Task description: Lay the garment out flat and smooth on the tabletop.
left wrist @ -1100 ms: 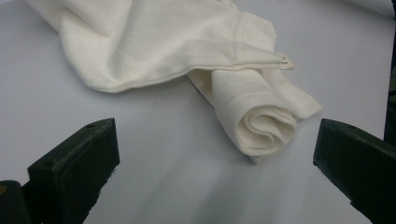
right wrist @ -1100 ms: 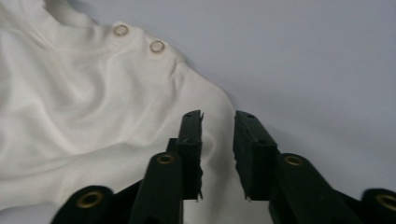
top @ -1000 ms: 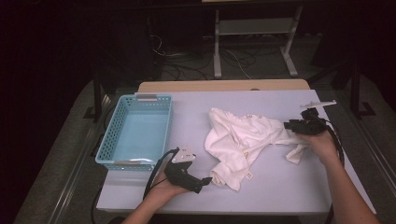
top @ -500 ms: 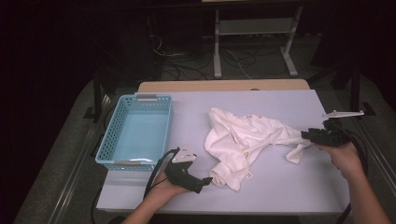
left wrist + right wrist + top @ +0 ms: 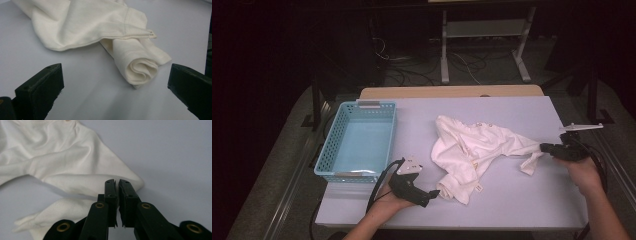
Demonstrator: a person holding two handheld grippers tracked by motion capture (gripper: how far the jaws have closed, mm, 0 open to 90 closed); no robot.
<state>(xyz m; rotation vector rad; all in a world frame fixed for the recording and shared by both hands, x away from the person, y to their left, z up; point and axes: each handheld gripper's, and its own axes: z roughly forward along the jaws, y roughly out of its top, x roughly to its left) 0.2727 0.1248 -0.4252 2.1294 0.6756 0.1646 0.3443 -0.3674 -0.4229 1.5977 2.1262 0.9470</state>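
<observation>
Your right gripper (image 5: pixel 546 147) has slid toward the table's right edge and its jaws have just pinched shut on the white garment (image 5: pixel 474 150), stretching its sleeve sideways mid-table, while your left gripper (image 5: pixel 433 193) waits open by the rolled hem.

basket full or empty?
Empty. The high view shows the basket with a bare blue floor; the garment lies beside it on the table.

A dim laboratory or test room. A plain pale work table (image 5: pixel 512 210) stands on grey floor (image 5: pixel 282 165), with loose cables (image 5: pixel 412 70) and a metal stand frame (image 5: pixel 482 45) behind it, and dark surroundings beyond.
</observation>
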